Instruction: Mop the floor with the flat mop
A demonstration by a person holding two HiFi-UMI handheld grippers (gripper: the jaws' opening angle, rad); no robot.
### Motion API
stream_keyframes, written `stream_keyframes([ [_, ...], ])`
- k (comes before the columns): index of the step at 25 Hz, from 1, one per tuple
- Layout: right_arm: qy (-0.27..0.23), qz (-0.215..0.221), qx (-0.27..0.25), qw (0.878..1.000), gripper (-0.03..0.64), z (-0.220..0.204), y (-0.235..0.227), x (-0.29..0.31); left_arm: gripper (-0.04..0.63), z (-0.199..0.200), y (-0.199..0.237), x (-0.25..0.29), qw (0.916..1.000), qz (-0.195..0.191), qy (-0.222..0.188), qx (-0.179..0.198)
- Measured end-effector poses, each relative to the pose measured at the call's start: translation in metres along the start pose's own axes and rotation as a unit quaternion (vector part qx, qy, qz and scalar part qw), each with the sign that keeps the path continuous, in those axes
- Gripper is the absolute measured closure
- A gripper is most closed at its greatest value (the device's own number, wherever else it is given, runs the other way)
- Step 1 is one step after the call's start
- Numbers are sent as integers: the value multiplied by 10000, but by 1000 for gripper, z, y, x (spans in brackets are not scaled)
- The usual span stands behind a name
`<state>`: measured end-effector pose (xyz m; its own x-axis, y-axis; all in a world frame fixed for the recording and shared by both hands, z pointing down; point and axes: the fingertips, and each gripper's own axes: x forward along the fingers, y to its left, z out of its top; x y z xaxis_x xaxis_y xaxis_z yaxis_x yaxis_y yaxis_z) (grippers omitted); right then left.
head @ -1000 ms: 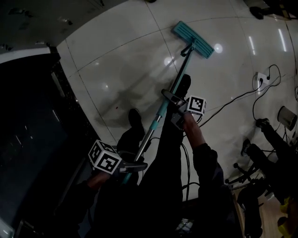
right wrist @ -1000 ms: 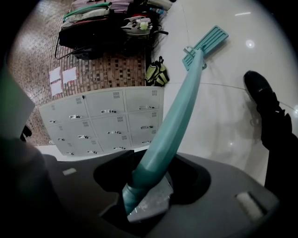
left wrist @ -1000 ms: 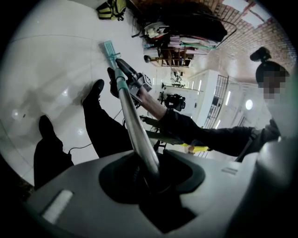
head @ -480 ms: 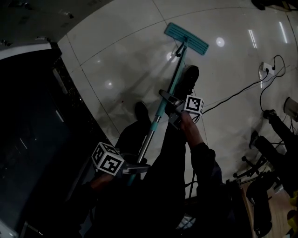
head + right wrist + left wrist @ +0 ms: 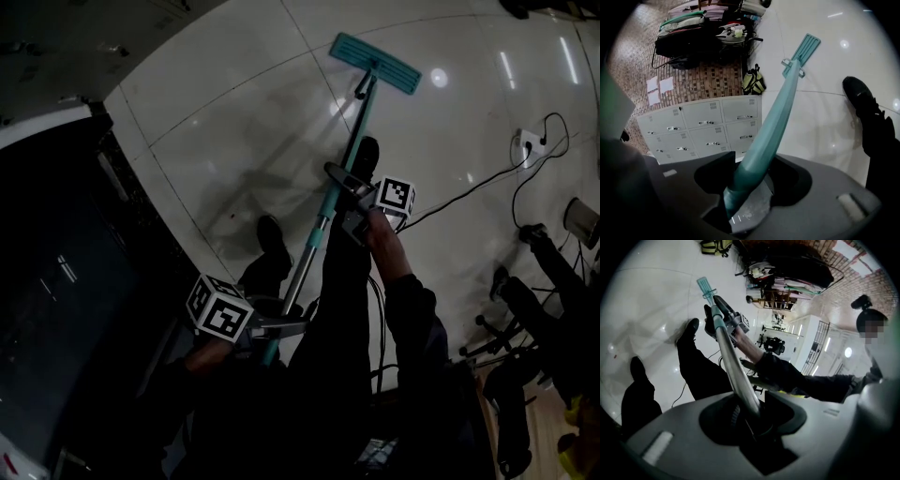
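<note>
Nearest the body, the left hand-held gripper [image 5: 751, 420] is clamped on the silver metal upper end of the long mop pole [image 5: 300, 267]. Farther down, the right hand-held gripper [image 5: 740, 201] is closed round the pole's teal plastic lower section. With both grips firm, I judge the stroke is best driven from the lower one, which presses and steers. The upper one should act only as a pivot, so the pole does not twist in the jaws.

A black shoe [image 5: 367, 157] stands just beside the pole, so the feet want to stay out of the stroke's line.

Beyond it, the flat teal rectangular mop head [image 5: 375, 64] lies on the glossy white tiled floor [image 5: 234, 122], well ahead of the person. It should stay flat, with its whole face down, and work in overlapping passes. A thin black cable [image 5: 469, 192] runs across the tiles to the right and could snag, so sweep short of it.
</note>
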<state>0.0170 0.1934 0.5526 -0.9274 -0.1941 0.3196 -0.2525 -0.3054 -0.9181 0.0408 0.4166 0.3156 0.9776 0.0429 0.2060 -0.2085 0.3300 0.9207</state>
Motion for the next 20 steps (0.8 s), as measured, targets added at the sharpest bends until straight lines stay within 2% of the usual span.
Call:
stream_keyframes([
  [13, 163, 10, 1, 9999, 385, 200, 45, -22, 423, 183, -80, 66, 9998, -41, -198, -52],
  [20, 270, -112, -202, 9994, 385, 289, 55, -23, 423, 266, -96, 90, 9994, 9, -335, 50],
])
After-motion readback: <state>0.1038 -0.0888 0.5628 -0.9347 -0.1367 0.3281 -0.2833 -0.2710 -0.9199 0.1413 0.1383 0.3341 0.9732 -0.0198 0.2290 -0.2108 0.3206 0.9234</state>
